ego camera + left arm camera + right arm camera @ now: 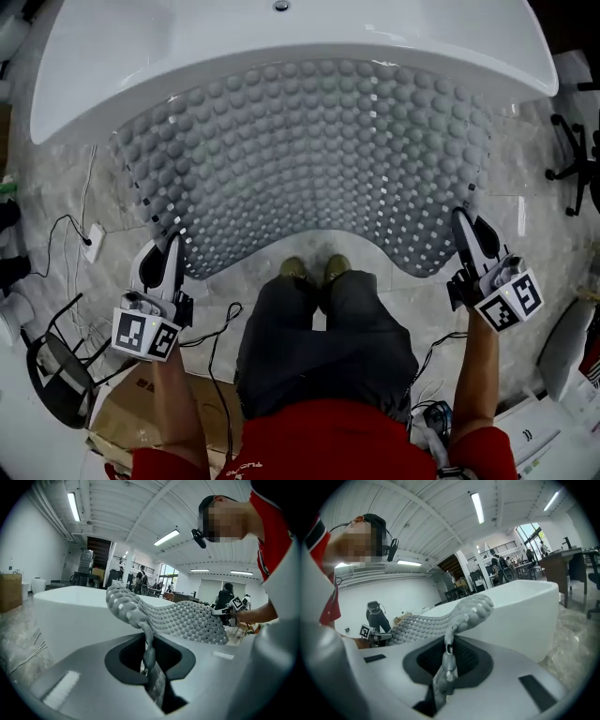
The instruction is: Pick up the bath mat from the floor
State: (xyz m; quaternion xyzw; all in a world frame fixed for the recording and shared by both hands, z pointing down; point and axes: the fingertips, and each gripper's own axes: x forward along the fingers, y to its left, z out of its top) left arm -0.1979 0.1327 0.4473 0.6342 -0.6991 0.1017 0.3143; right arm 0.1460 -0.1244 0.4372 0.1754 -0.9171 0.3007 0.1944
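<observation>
Starting from the left: left gripper (176,244), jaws almost together, pinching the near left corner of the grey rubber bath mat with round bumps and small holes (309,159). In the left gripper view, only a thin folded strip of the mat squeezed between the jaws, then rising out of them and opening into the wide bumpy sheet. Probably taken at the corner because a soft, floppy sheet like this folds up if gripped at one middle point. Moving to the middle: mat stretched wide between both hands, near edge raised off the pale marble-pattern floor (66,187), sagging a little, with its curved cut-out just above the person's olive shoes (336,268). Far edge lying in front of the side of the white oval bathtub (281,42); not possible to tell whether touching the tub or the floor there. On the right: right gripper (460,220), jaws also nearly closed, clamped on the near right corner in the same way, with a narrow fold of mat between them in the right gripper view. So, relative to the fingers: only the two near corners inside the jaws, the whole body of the mat ahead of and between the two grippers. Judged as a symmetric two-corner hold, keeping the sheet flat and level.
</observation>
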